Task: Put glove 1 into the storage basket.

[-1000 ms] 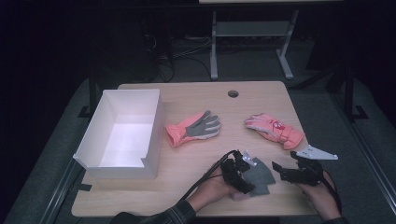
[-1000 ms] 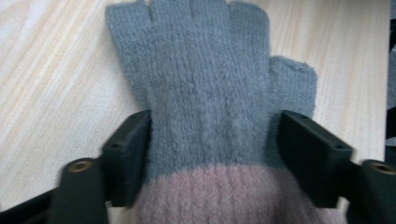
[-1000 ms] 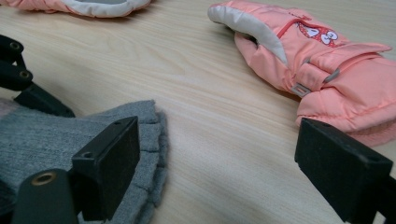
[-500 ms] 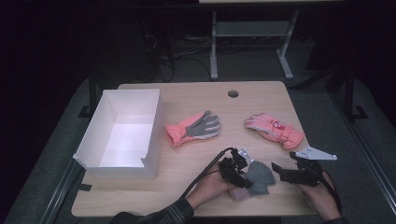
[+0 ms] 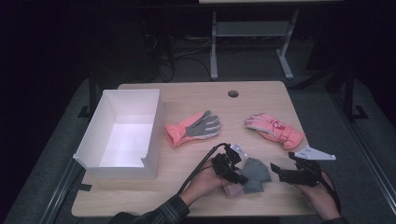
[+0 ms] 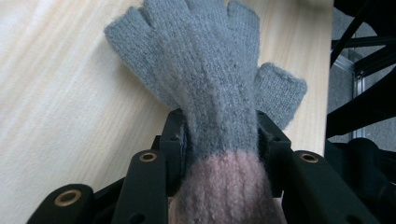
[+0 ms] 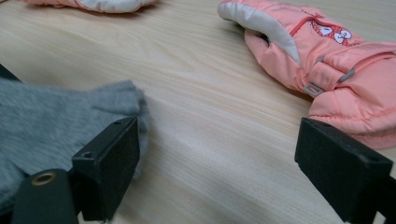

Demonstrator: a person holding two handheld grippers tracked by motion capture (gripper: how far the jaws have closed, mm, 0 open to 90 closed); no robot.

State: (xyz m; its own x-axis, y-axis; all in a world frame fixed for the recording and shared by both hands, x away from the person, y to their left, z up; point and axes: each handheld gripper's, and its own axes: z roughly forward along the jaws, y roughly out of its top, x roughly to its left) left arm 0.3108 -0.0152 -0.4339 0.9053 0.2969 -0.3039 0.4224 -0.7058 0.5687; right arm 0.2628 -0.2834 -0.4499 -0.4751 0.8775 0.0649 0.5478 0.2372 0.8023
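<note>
A grey knitted glove [image 6: 210, 88] with a pink cuff lies on the wooden table [image 5: 196, 95], its wrist pinched between the jaws of the left gripper [image 5: 235, 173], which have just been closing onto it; just right of it, the right gripper [image 5: 280, 170] rests with jaws spread wide, grasping nothing; beyond that gripper lies a pink padded mitten [image 7: 327, 60]; beyond the left gripper, a pink-and-grey glove [image 5: 194, 128]; far to its left, a white box [image 5: 88, 144].

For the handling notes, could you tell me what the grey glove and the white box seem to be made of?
Grey glove: knitted, fuzzy yarn, probably wool or acrylic; ribbed stitches and a pink cuff show in the left gripper view. White box: matte, thin flat walls with sharp folded corners, likely cardboard or foam board.
</note>
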